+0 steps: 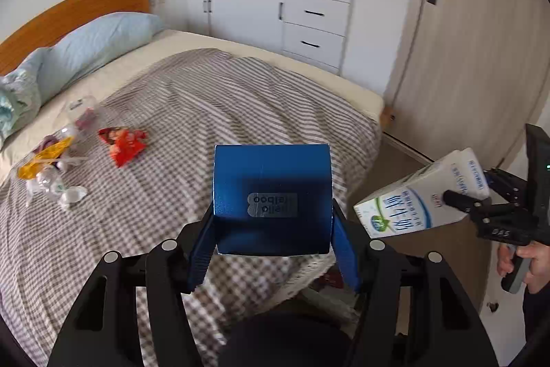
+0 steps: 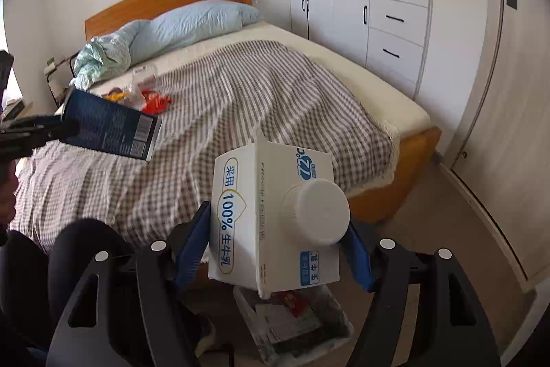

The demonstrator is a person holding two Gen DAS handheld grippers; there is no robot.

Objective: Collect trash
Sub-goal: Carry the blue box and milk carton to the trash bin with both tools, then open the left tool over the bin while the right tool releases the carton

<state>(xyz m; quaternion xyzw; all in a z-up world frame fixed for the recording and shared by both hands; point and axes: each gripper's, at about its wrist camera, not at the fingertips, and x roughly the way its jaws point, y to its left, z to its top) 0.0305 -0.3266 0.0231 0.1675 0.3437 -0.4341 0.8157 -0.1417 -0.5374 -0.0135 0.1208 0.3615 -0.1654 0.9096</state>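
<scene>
Left gripper [image 1: 273, 250] clamped on a blue box [image 1: 272, 199]; right gripper [image 2: 275, 255] clamped on a white milk carton [image 2: 271, 219], above the near bin [image 2: 338, 331]. Wrappers [image 1: 122, 141] lie far left on the bed [image 1: 220, 112].

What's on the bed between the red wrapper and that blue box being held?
Nothing: in the left wrist view, only bare brown-and-white checked blanket stretches between the crumpled red snack wrapper and the dark blue cardboard box, held above it.
</scene>
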